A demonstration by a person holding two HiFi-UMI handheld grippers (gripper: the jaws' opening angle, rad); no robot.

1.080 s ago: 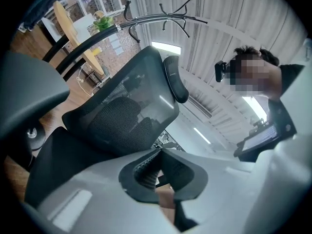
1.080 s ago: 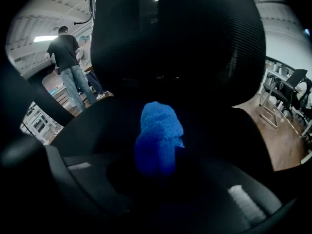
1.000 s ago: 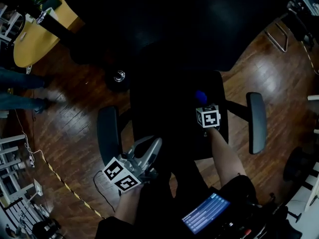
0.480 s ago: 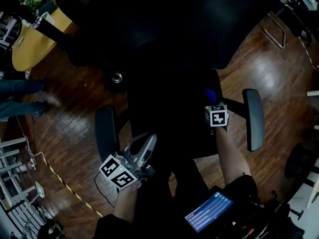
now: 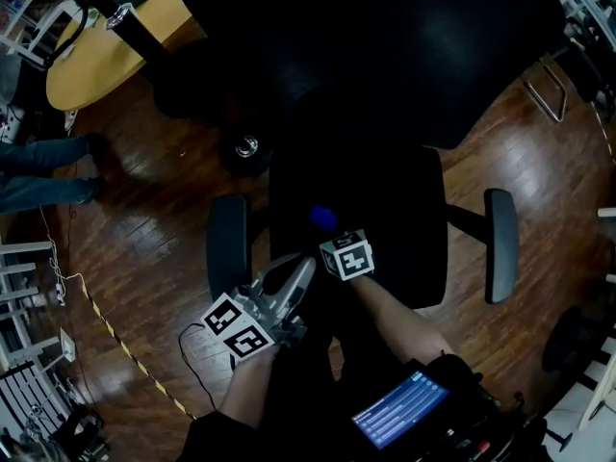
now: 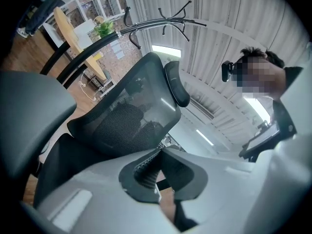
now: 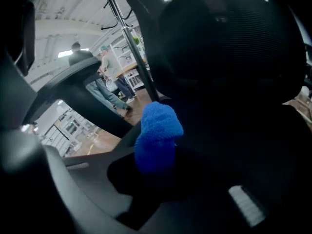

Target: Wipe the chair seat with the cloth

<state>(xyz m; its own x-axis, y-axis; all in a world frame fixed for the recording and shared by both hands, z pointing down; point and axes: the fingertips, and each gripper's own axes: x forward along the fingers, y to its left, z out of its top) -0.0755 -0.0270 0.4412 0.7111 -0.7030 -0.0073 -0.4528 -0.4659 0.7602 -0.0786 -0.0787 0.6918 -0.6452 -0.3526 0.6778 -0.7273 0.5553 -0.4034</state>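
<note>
The black office chair's seat (image 5: 385,210) fills the middle of the head view, with its mesh backrest (image 7: 234,48) rising behind. A blue cloth (image 5: 322,218) rests on the seat's front-left part, and my right gripper (image 5: 332,234) is shut on it. In the right gripper view the cloth (image 7: 156,135) sticks out from between the dark jaws of my right gripper (image 7: 153,172). My left gripper (image 5: 294,277) hovers at the seat's front-left corner beside the left armrest (image 5: 228,248). Its grey jaws stand together, holding nothing, and it points up at the backrest (image 6: 126,116).
The right armrest (image 5: 500,243) stands out over the wooden floor (image 5: 144,248). A yellow table (image 5: 106,56) and a person's jeans-clad legs (image 5: 38,171) are at far left. Yellow-black tape (image 5: 115,345) crosses the floor. A lit tablet (image 5: 397,410) hangs near my body. A coat stand (image 7: 122,23) rises behind.
My right gripper has swept the blue cloth leftward across the seat, from its right side to the front-left. The left gripper has stayed near the left armrest.
</note>
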